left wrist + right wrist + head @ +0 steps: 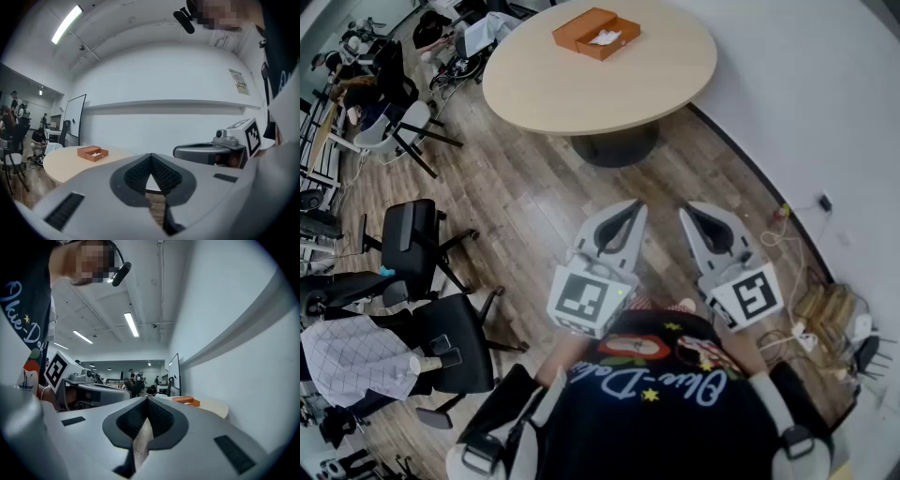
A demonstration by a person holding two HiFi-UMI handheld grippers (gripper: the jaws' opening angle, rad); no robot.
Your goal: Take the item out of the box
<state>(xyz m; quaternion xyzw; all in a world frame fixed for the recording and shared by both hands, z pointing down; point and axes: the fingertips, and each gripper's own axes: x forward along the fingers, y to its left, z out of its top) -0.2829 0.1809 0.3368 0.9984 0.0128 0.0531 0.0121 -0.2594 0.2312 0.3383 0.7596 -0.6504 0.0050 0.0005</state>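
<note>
An open orange box (pixel 596 33) lies at the far side of a round wooden table (pixel 581 98), with a white item (pixel 606 37) in its right half. Both grippers hang close to my body over the wood floor, well short of the table. My left gripper (pixel 635 206) is shut with nothing between its jaws. My right gripper (pixel 685 212), beside it, is also shut and empty. The left gripper view shows the box (pixel 92 153) far off on the table beyond the closed tips (pixel 150 155). In the right gripper view the box (pixel 186 401) is small and distant.
Black office chairs (pixel 414 246) stand at the left, one (pixel 356 356) draped with a checked cloth. Cables and a power strip (pixel 797 333) lie along the white wall at the right. The table's dark pedestal (pixel 614 147) stands ahead. A whiteboard (pixel 74 119) is behind the table.
</note>
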